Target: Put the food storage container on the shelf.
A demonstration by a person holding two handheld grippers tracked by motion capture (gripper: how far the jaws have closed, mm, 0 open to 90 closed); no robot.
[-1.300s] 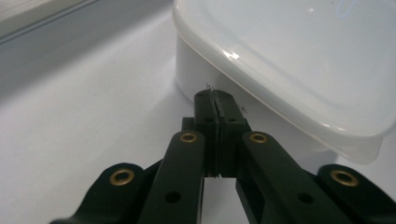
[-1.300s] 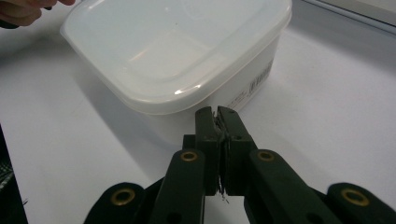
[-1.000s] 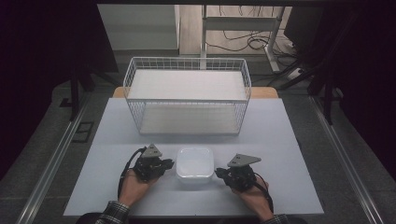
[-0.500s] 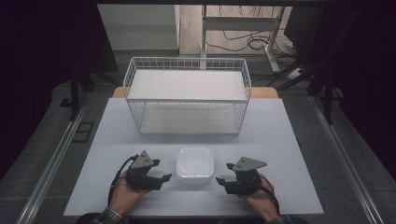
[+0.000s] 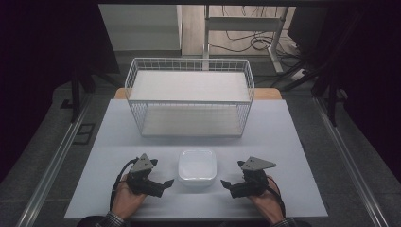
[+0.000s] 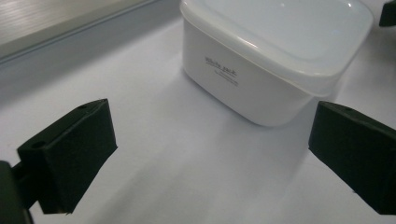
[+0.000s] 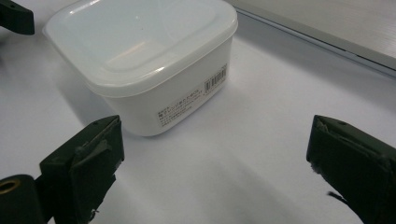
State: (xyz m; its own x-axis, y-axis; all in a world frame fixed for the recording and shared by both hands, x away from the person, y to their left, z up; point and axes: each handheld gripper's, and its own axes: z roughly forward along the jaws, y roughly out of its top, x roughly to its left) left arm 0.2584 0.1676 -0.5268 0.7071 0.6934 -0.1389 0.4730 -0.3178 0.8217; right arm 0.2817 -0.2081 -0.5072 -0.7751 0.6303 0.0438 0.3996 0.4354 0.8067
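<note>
A white square plastic container [image 5: 197, 166] with its lid on stands on the white table [image 5: 283, 142] near the front edge. My left gripper [image 5: 164, 185] sits just left of it and a little nearer the person, open, with nothing between its jaws. My right gripper [image 5: 228, 187] mirrors it on the right, also open and holding nothing. In the left gripper view the container [image 6: 275, 51] lies ahead and to the right of the open left gripper [image 6: 210, 154]. In the right gripper view the container [image 7: 144, 60], with a barcode label on its side, lies ahead and to the left of the open right gripper [image 7: 219, 163].
A white wire basket [image 5: 189, 94] with a white shelf board inside stands at the back of the table. Bare tabletop lies between it and the container. Dark floor, metal rails and cables surround the table.
Both hands have drawn back toward the near table edge, away from the container's sides. The container has stayed where it was.
</note>
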